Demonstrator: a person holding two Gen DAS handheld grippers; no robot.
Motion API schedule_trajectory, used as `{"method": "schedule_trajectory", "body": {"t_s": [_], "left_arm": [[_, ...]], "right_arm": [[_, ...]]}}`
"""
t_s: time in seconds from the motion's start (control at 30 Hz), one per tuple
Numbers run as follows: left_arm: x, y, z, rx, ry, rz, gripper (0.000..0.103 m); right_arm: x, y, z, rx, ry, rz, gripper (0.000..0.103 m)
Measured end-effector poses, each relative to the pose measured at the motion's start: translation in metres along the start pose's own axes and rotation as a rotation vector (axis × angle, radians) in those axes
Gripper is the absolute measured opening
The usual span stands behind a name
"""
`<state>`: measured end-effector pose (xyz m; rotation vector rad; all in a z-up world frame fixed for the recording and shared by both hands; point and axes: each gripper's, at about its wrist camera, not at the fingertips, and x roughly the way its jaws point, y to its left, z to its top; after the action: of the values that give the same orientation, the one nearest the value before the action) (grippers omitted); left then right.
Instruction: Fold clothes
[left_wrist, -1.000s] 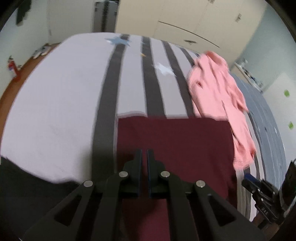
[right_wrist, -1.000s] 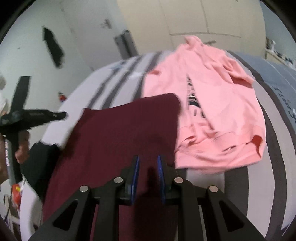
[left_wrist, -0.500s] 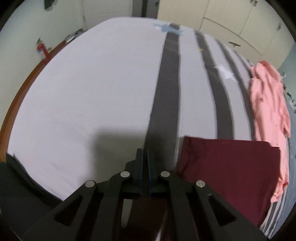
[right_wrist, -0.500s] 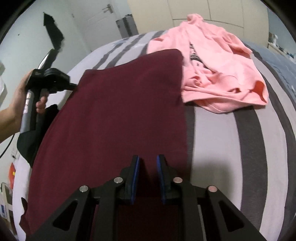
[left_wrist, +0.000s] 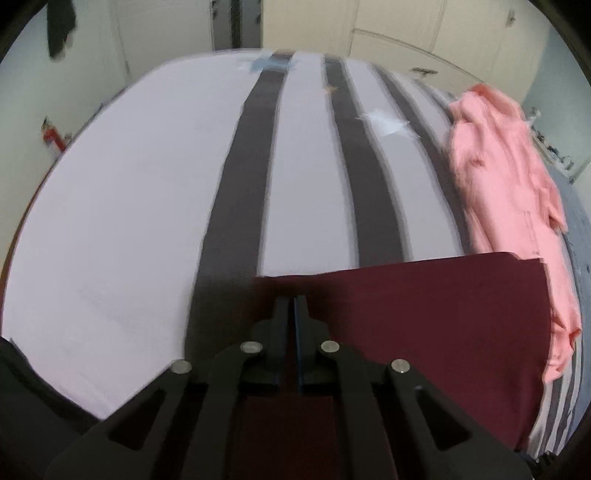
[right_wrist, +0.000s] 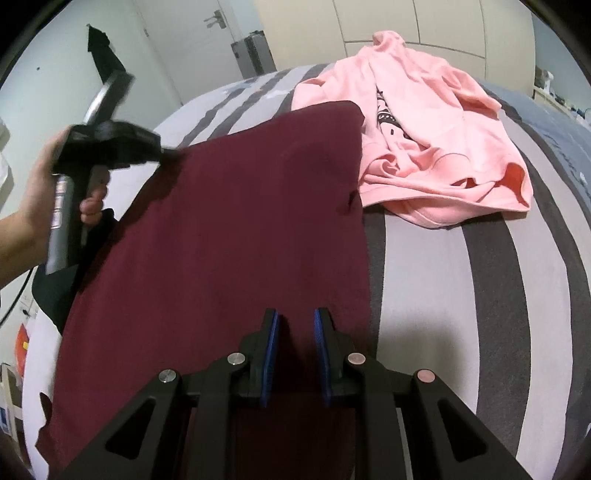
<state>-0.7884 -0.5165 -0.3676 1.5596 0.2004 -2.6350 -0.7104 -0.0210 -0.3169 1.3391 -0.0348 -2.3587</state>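
A maroon garment (right_wrist: 240, 240) lies flat on the striped bed, also visible low in the left wrist view (left_wrist: 424, 321). A crumpled pink hoodie (right_wrist: 424, 140) sits beyond its far right corner and appears at the right edge of the left wrist view (left_wrist: 509, 177). My left gripper (left_wrist: 294, 306) is shut, its tips over the maroon cloth's far left corner. In the right wrist view a hand (right_wrist: 33, 206) holds that left gripper (right_wrist: 170, 155). My right gripper (right_wrist: 295, 321) is narrowly open, above the near right part of the maroon cloth.
The bed sheet (left_wrist: 147, 184) is pale with dark stripes. A black garment (right_wrist: 55, 295) lies at the bed's left edge. A grey-blue blanket (right_wrist: 561, 140) covers the far right. A door, a suitcase (right_wrist: 255, 55) and wardrobes stand behind the bed.
My left gripper swung out over the bare sheet on the left, then came back to the maroon cloth's corner. The right gripper dropped lower over the cloth and kept its narrow gap.
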Motion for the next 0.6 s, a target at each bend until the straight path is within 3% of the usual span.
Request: {"method": "schedule_trajectory", "body": {"t_s": [0.23, 0.4, 0.43, 0.6], "left_arm": [[-0.011, 0.009, 0.015, 0.019, -0.025, 0.086, 0.003], [-0.045, 0.019, 0.014, 0.001, -0.092, 0.026, 0.004], [-0.055, 0.02, 0.011, 0.007, -0.1, 0.009, 0.004], [-0.093, 0.005, -0.019, 0.05, -0.099, -0.116, 0.008]], "right_arm": [[-0.002, -0.041, 0.015, 0.077, -0.031, -0.086, 0.012], [-0.01, -0.076, 0.018, 0.159, -0.039, -0.126, 0.012], [-0.015, -0.077, 0.019, 0.161, -0.049, -0.133, 0.017], [-0.018, -0.036, 0.033, 0.046, -0.087, -0.021, 0.017]]}}
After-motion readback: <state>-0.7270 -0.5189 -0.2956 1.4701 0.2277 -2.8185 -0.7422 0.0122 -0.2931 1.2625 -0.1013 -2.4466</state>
